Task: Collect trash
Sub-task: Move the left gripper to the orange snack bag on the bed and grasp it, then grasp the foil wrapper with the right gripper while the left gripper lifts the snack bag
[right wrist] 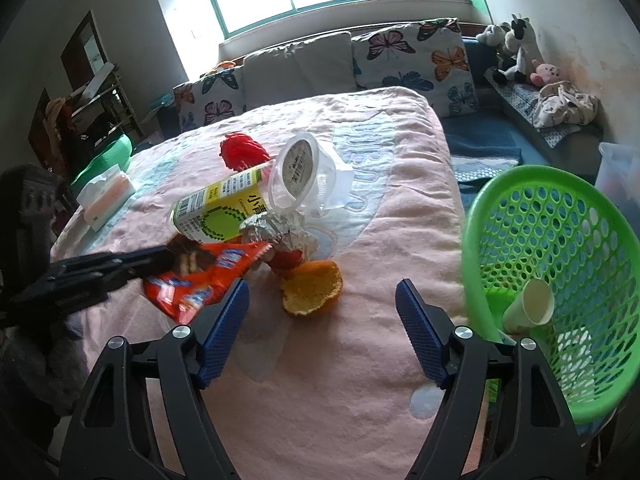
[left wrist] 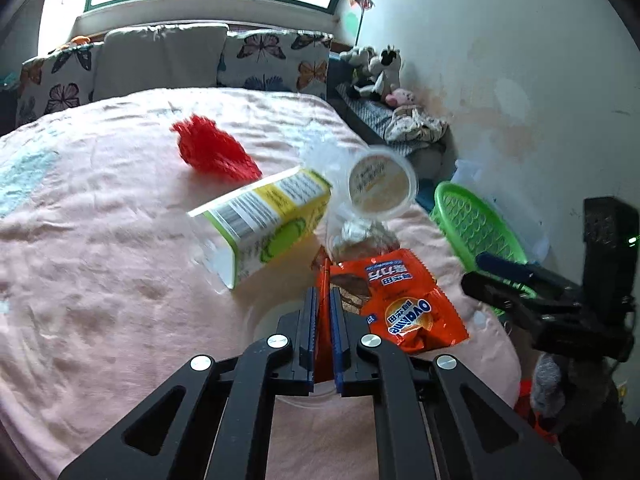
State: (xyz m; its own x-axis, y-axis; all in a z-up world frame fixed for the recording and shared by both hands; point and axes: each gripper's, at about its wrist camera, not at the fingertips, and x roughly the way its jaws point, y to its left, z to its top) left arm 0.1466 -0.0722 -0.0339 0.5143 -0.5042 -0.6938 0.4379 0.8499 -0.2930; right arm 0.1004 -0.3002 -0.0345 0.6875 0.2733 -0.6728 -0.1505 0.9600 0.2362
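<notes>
My left gripper (left wrist: pixel 324 296) is shut on the edge of an orange snack wrapper (left wrist: pixel 404 300), also seen in the right wrist view (right wrist: pixel 200 284). Behind it lie a yellow-green drink carton (left wrist: pixel 264 220), a clear plastic cup with a lid (left wrist: pixel 380 184), crumpled foil (left wrist: pixel 360 232) and a red mesh piece (left wrist: pixel 212 152). An orange peel (right wrist: pixel 314 288) lies on the pink blanket in front of my right gripper (right wrist: pixel 322 312), which is open and empty. The green basket (right wrist: pixel 560 280) at the right holds a paper cup (right wrist: pixel 530 308).
The pink blanket (right wrist: pixel 360 360) covers a bed with butterfly pillows (right wrist: pixel 416 56) at the back. A tissue pack (right wrist: pixel 106 196) lies at the left edge. Stuffed toys (right wrist: pixel 516 52) and cloth sit on a ledge by the right wall.
</notes>
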